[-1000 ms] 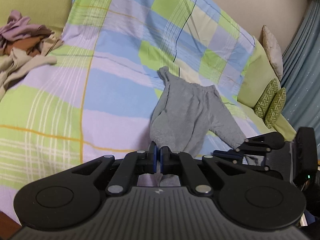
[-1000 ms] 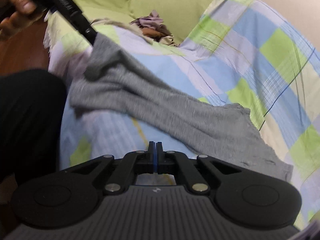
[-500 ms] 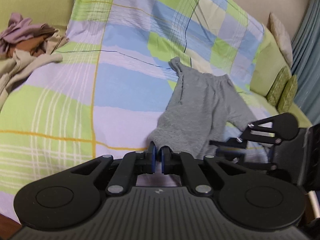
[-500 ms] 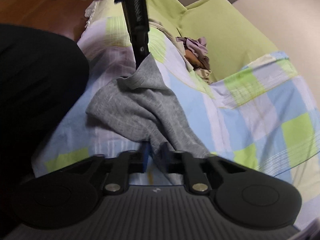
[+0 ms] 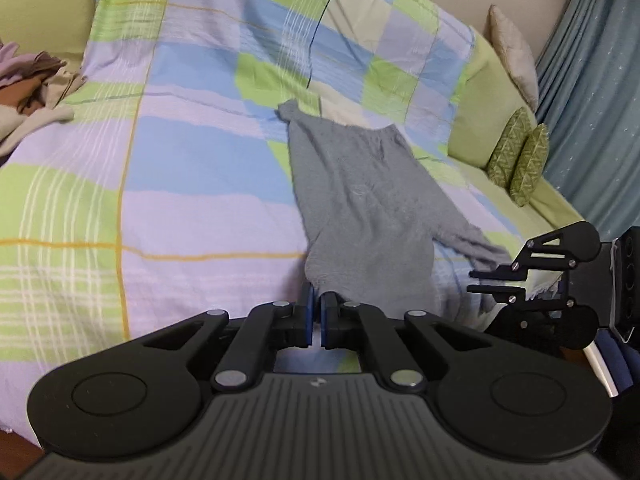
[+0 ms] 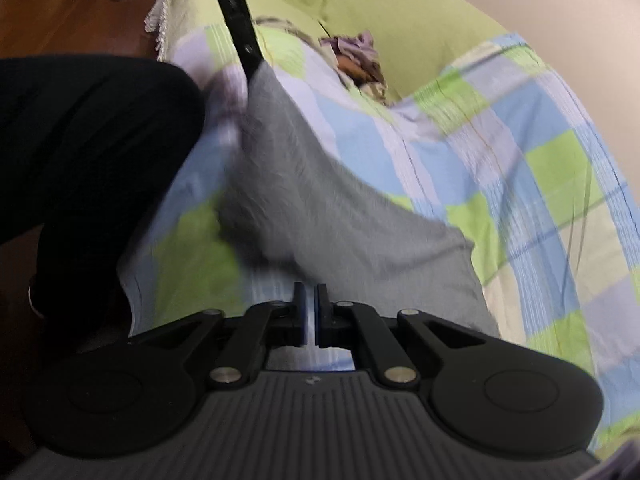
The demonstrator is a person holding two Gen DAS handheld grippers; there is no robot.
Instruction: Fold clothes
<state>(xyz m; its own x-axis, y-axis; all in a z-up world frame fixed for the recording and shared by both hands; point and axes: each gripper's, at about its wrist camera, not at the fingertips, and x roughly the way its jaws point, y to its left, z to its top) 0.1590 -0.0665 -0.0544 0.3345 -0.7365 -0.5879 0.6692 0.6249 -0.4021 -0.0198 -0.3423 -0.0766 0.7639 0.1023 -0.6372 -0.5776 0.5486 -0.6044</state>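
1. Our left hand-held gripper (image 5: 316, 312) is clamped on the near hem of the grey trousers (image 5: 360, 208), at the bottom centre of the left wrist view. The cloth runs up from the pads to a bunched far tip in the middle of the frame.

2. The trousers lie on the checked bedspread (image 5: 180, 152), with one leg trailing toward the lower right, where our right hand-held gripper (image 5: 496, 282) shows side-on.

3. In the right wrist view the right hand-held gripper (image 6: 310, 312) has its pads nearly together. We cannot tell whether any cloth sits between them, as the frame is blurred there.

4. Half a second ago those pads stood wider apart at the trouser edge; now they have closed in. The grey cloth also looks more stretched between the two tools than it did a second ago.

5. We judge this as the spreading step: the garment is being pulled flat before any fold, so the task is at an early stage.

6. A pile of other clothes (image 5: 28, 84) waits at the upper left of the left wrist view.
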